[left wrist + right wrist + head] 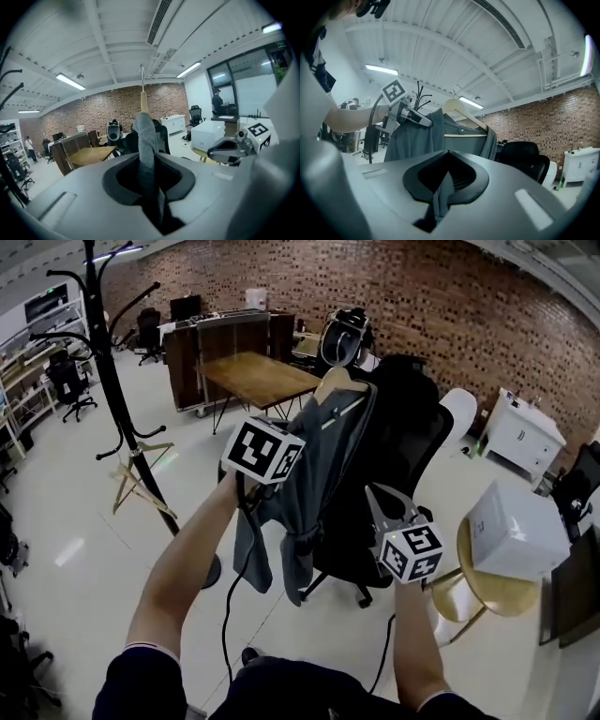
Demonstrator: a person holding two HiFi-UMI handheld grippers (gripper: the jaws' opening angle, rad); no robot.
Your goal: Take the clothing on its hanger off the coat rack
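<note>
One hanger, off the coat rack.
Left gripper jaws pinch the clothing, long axis upright, hook above them; right gripper jaws press together.

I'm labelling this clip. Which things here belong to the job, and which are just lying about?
Job: grey garment, wooden hanger, coat rack.
Lying about: black office chair, white box, wooden table, spare hanger.

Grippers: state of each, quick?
Left gripper: closed on the grey garment.
Right gripper: closed, apparently on a strip of the grey garment.
</note>
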